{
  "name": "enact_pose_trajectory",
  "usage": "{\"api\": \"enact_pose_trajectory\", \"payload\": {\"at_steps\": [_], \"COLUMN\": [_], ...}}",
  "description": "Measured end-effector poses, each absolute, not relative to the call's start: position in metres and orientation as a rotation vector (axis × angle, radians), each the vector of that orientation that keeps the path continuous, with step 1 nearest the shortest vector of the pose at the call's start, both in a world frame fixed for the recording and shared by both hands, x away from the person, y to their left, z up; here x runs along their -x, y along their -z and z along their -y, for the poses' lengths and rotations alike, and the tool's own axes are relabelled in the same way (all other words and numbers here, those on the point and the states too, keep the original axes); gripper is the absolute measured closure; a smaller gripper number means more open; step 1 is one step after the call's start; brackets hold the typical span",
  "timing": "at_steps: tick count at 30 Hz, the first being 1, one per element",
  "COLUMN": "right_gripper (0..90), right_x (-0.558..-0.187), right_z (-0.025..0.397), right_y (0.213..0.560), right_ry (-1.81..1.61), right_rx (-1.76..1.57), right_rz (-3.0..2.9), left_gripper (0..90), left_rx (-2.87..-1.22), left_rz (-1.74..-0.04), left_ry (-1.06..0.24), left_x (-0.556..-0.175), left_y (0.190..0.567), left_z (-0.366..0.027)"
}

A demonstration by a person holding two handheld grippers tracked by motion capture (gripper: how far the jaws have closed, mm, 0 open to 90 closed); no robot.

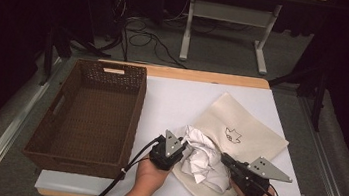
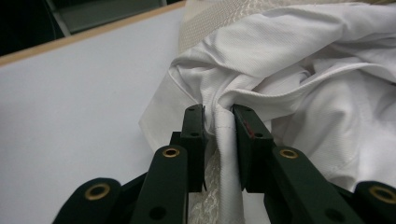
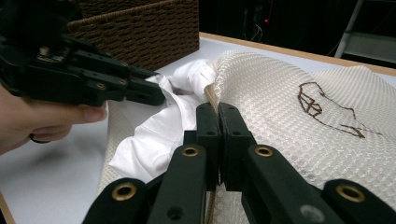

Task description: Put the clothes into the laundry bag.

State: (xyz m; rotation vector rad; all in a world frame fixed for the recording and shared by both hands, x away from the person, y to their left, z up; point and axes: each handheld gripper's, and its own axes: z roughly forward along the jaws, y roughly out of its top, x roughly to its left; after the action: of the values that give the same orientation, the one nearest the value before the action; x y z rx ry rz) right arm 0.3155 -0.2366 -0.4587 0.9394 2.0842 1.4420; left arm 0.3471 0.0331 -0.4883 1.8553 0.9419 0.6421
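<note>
— Dark room behind, cables on the floor, and a white-topped counter with a wooden edge. What sits at the far left of it?

— A brown woven basket, deep and with nothing in it, well apart from the work. Just right of it comes the left hand-held gripper, its jaws pinching a hemmed fold of the white garment; the left gripper view shows the seam squeezed between them.

— And the garment itself?

— Crumpled, soft and thin, a heap of creases lying half out of the mouth of the cream bag, near the front edge of the counter. Some of it seems to be inside the opening.

— Further right?

— The right hand-held gripper, jaws pressed together on the bag's rim, by the look of the right gripper view. The bag is a waffle-textured cloth, lying flat, with a small brown stitched emblem on its face.

— So which step is this?

— I'd judge the garment is being drawn out of the bag, one gripper anchoring, the other pulling. The next move likely calls for the left to pull away toward the basket while the right holds firm; limp fabric may snag at the opening.
</note>
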Motion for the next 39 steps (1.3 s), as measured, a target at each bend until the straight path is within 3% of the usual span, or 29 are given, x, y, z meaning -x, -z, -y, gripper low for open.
{"api": "enact_pose_trajectory", "payload": {"at_steps": [10,18,26,39], "right_gripper": [89.8,89.8,89.8,89.8], "right_x": [-0.315,-0.315,-0.313,-0.308], "right_z": [0.232,0.231,0.231,0.232], "right_y": [0.459,0.459,0.457,0.452], "right_ry": [-1.444,-1.443,-1.461,-1.508], "right_rx": [-0.943,-0.947,-0.944,-0.938], "right_rz": [-2.09,-2.085,-2.089,-2.081], "left_gripper": [80.4,81.2,81.4,78.5], "left_rx": [-1.805,-1.843,-1.88,-1.864], "left_rz": [-0.875,-0.751,-0.793,-0.867], "left_ry": [-0.65,-0.567,-0.471,-0.458], "left_x": [-0.321,-0.296,-0.316,-0.343], "left_y": [0.473,0.481,0.503,0.513], "left_z": [-0.04,-0.007,0.013,0.023]}}
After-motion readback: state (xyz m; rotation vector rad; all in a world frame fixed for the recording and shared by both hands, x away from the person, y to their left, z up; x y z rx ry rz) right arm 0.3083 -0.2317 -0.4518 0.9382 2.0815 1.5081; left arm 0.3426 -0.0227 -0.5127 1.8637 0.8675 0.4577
